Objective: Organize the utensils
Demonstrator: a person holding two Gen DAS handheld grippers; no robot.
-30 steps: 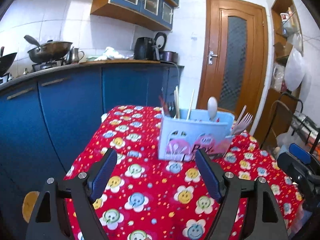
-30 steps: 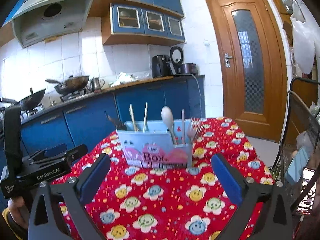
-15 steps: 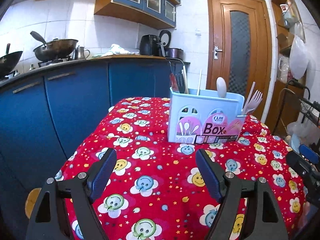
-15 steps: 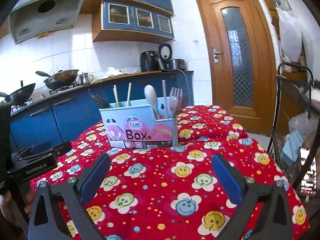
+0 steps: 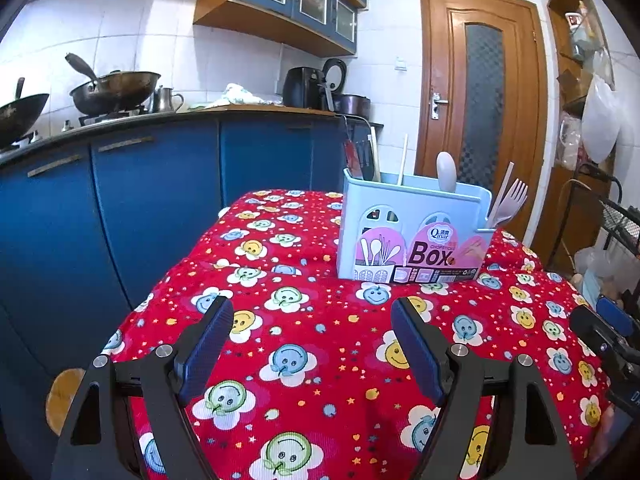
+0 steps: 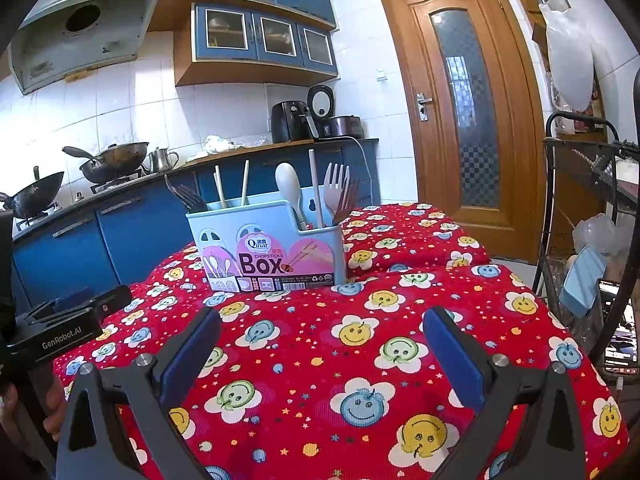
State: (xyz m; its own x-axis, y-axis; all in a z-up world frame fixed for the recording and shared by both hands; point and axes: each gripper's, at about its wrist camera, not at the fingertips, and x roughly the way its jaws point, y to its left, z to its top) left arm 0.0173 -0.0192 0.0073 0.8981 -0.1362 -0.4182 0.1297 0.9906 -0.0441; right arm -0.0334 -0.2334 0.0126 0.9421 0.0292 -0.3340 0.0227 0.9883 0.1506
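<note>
A light blue utensil box [image 5: 412, 236] labelled "Box" stands upright on the red flowered tablecloth [image 5: 320, 344]; it also shows in the right wrist view [image 6: 268, 248]. It holds chopsticks [image 6: 244, 182], a white spoon [image 6: 289, 186], pale forks [image 6: 336, 186] and a dark fork [image 6: 182, 196]. My left gripper [image 5: 312, 332] is open and empty, low over the cloth in front of the box. My right gripper [image 6: 320, 340] is open and empty, also in front of the box. Each gripper shows at the edge of the other's view.
Blue kitchen cabinets [image 5: 160, 200] with woks [image 5: 112, 92] on the counter stand behind and left of the table. A wooden door [image 6: 468, 112] is at the back right. A black wire rack [image 6: 592, 200] with bags stands right of the table.
Both grippers have dropped lower and tilted up, so the box now sits higher in both views. Both stay open and empty. The box has not moved.
</note>
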